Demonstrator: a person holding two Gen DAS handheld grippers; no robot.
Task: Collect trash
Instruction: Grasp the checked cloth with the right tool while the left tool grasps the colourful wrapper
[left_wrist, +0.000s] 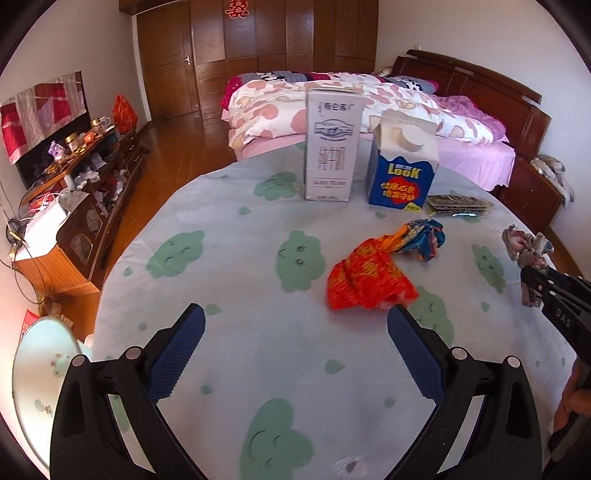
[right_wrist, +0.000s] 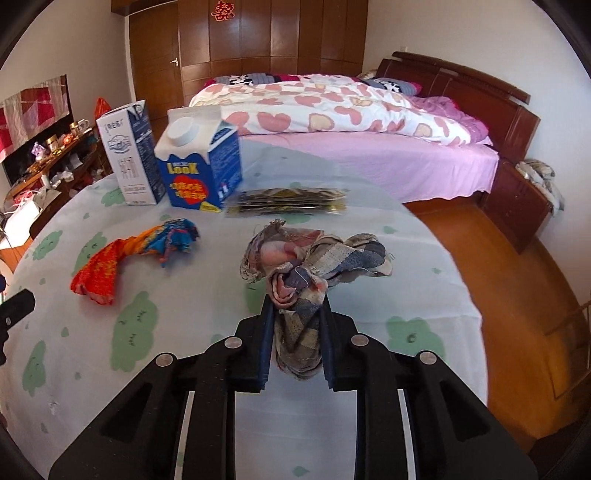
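Observation:
A crumpled grey, blue and pink cloth scrap (right_wrist: 314, 258) is pinched in my right gripper (right_wrist: 297, 306), whose jaws are shut on its lower end. In the left wrist view the same scrap (left_wrist: 526, 245) hangs from the right gripper (left_wrist: 532, 284) at the right edge. My left gripper (left_wrist: 295, 317) stands open above the tablecloth with nothing between its blue pads (left_wrist: 177, 354). An orange, red and blue cloth scrap (left_wrist: 373, 277) lies just beyond its right finger. A grey-white milk carton (left_wrist: 332, 144), a blue carton (left_wrist: 404, 166) and dark gold sachets (left_wrist: 458, 205) stand at the far side.
The round table (left_wrist: 229, 258) carries a pale cloth with green cloud prints. A bed (right_wrist: 351, 122) with a pink sheet lies behind it. A cluttered wooden cabinet (left_wrist: 85, 192) stands at the left, a wooden floor (right_wrist: 498, 266) at the right. A pale lamp shade (left_wrist: 40, 376) sits at lower left.

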